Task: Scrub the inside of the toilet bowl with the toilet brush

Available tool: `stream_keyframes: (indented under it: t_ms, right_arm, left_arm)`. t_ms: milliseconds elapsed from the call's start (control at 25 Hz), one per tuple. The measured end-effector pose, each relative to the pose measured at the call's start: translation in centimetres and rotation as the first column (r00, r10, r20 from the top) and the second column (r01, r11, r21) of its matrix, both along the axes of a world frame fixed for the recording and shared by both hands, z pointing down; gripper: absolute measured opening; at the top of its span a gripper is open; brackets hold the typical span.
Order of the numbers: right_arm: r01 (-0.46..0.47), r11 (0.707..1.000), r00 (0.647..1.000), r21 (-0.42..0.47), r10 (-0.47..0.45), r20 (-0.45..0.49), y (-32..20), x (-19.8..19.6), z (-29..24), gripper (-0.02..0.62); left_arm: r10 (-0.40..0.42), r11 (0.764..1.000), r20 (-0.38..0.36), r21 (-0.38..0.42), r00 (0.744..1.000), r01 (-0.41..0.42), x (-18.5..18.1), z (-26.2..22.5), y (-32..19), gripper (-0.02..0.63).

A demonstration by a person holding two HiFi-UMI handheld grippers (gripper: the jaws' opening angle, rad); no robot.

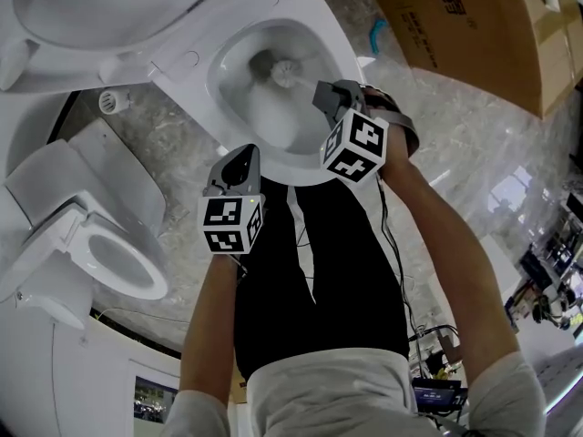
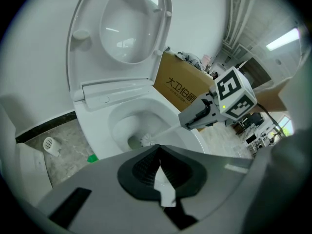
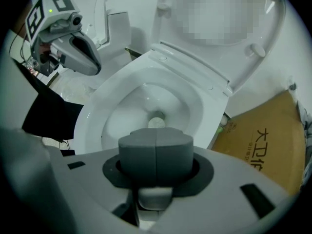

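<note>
The white toilet bowl (image 1: pixel 232 39) stands open with lid and seat (image 1: pixel 100 16) raised. The toilet brush has its bristle head (image 1: pixel 281 69) low in the bowl near the drain; from the left gripper view its white handle (image 2: pixel 168 129) slants down to the head (image 2: pixel 141 140). My right gripper (image 1: pixel 330 94) hangs over the bowl's right side, shut on the handle, and part of the head (image 3: pixel 156 122) peeks past its jaws (image 3: pixel 156 150). My left gripper (image 1: pixel 239 164) hovers over the front rim, jaws together (image 2: pixel 160 162), touching nothing.
A large cardboard box (image 1: pixel 474 35) stands right of the toilet. A second white toilet (image 1: pixel 100 253) sits at the left, with a round floor drain (image 1: pixel 109 101) between the two. The person's dark trousers (image 1: pixel 319 271) are just in front of the bowl.
</note>
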State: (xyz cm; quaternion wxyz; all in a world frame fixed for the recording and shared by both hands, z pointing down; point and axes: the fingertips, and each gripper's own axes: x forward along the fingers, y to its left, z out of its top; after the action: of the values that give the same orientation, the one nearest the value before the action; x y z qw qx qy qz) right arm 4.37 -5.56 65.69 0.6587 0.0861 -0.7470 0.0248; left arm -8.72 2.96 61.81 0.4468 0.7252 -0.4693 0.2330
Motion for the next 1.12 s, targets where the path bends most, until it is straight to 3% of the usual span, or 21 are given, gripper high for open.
stream_keyframes:
  t_ms: [280, 560, 1120]
  right_arm:
    - [0.077, 0.997, 0.996, -0.011, -0.077, -0.049, 3.8, 0.9, 0.3, 0.150]
    - [0.071, 0.997, 0.997, -0.040, -0.072, -0.029, 6.7, -0.6, -0.1, 0.149]
    - [-0.119, 0.991, 0.982, -0.052, 0.126, 0.138, 4.3, -6.5, -1.7, 0.149]
  left_arm:
    - [-0.005, 1.000, -0.002, -0.005, 1.000, 0.005, -0.5, 0.1, 0.2, 0.009]
    - [-0.020, 1.000, 0.001, -0.006, 1.000, 0.020, -2.5, 0.3, -0.3, 0.009]
    - [-0.025, 1.000, 0.009, 0.007, 1.000, 0.025, -5.0, 0.2, -2.3, 0.009]
